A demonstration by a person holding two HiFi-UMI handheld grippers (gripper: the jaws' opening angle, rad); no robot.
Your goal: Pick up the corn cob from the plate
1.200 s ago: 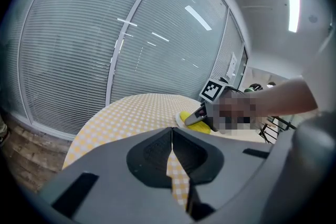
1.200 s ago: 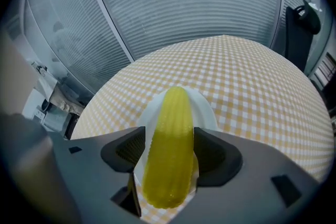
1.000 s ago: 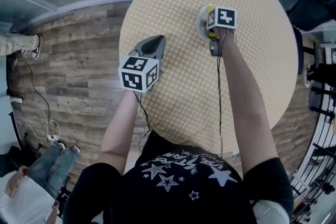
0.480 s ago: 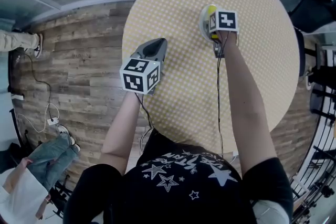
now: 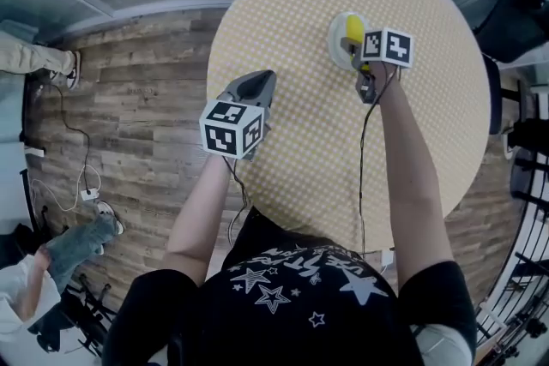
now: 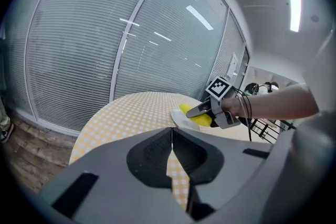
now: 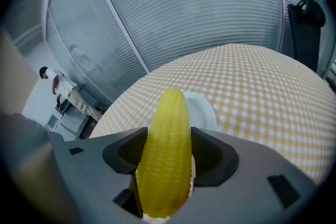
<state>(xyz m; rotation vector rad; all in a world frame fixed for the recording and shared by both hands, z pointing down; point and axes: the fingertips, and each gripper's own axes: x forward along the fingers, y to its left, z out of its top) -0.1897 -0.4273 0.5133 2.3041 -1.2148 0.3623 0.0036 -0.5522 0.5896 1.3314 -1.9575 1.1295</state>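
The yellow corn cob point(image 7: 168, 149) stands lengthwise between the jaws of my right gripper point(image 7: 168, 136), which have just been closing and now press on both its sides. The cob point(image 5: 352, 30) hangs slightly above the small white plate point(image 5: 335, 39) at the far side of the table, with the right gripper point(image 5: 355, 45) over the plate's near-right rim. In the left gripper view the cob point(image 6: 197, 116) and plate point(image 6: 180, 120) lie ahead. My left gripper point(image 5: 257, 82) hovers over the table's left part, its jaws shut point(image 6: 171, 136) with nothing in them.
The round table point(image 5: 412, 141) wears a yellow checked cloth. Wooden floor point(image 5: 129, 116) lies to its left, with cables and a standing person point(image 5: 51, 270) at the lower left. A glass wall with blinds point(image 6: 105, 50) runs beyond the table. Dark furniture point(image 5: 515, 13) stands at the right.
The right gripper has shifted right and up with the cob, uncovering more of the plate. The left gripper has drifted slightly. The person at lower left has moved.
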